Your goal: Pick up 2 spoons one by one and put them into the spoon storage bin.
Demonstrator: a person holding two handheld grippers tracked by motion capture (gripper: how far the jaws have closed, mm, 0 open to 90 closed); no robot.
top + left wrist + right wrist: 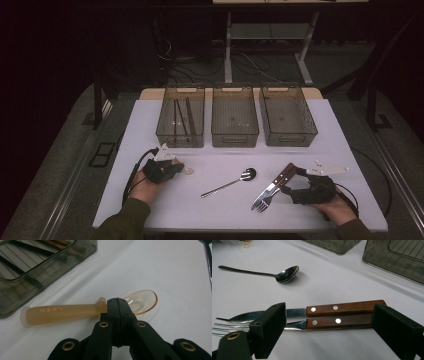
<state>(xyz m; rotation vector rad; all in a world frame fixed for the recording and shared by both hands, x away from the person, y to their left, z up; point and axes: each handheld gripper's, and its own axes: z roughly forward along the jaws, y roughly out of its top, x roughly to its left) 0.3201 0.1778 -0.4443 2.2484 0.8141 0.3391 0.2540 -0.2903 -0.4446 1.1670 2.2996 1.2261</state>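
Note:
A translucent amber plastic spoon (62,312) lies on the white table (225,210) in front of the left bin. My left gripper (117,302) is shut on its thin neck, between handle and bowl; from above, the left gripper (181,169) sits at the table's left with the spoon's bowl (188,170) poking out. A knife (347,307) and a fork (337,322) with wooden handles lie side by side. My right gripper (329,323) stands open around them, one jaw by the blades and one past the handle ends, not pressing. In the high view the right gripper (290,186) is at the table's right.
A metal spoon (230,184) lies on the table between the two grippers. Three smoky clear bins stand in a row at the back: the left bin (172,135) holds dark sticks, while the middle bin (235,137) and the right bin (290,137) look empty.

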